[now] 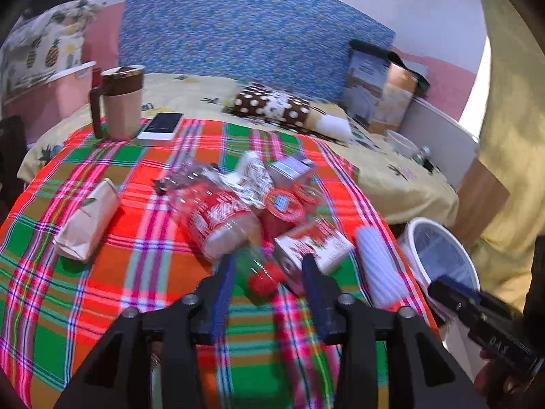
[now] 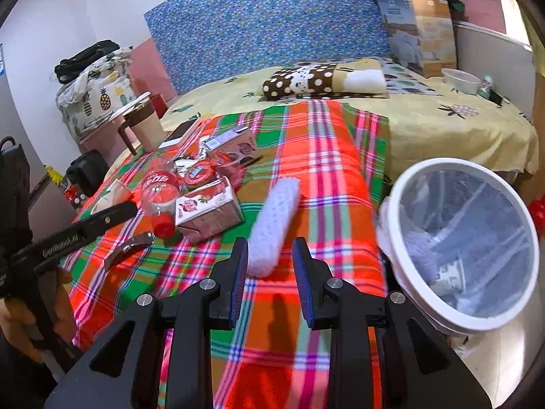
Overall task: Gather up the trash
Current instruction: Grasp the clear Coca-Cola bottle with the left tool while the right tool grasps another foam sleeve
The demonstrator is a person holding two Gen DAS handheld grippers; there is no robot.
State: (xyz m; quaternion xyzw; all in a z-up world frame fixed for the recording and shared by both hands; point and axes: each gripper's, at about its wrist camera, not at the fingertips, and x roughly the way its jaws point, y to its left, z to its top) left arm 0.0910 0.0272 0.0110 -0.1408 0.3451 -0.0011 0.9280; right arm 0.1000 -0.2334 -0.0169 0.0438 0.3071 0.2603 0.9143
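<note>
A heap of trash lies on the plaid cloth (image 1: 102, 293): a clear bottle (image 1: 221, 218) with a red label and red cap (image 1: 265, 277), a juice carton (image 1: 313, 243), a red-lidded cup (image 1: 284, 204) and a small box (image 1: 293, 167). My left gripper (image 1: 269, 272) is open, its fingers on either side of the bottle's cap without pressing it. A white foam roll (image 2: 276, 218) lies just ahead of my right gripper (image 2: 270, 259), which is open and holds nothing. The lined white bin (image 2: 395, 225) stands by the bed's edge, to the right.
A tan paper packet (image 1: 88, 221) lies left of the heap. Behind it stand a brown-and-beige mug (image 1: 119, 102) and a phone (image 1: 161, 126). A polka-dot pillow (image 1: 279, 109), a printed box (image 1: 378, 92) and a bowl (image 1: 402, 143) are at the back.
</note>
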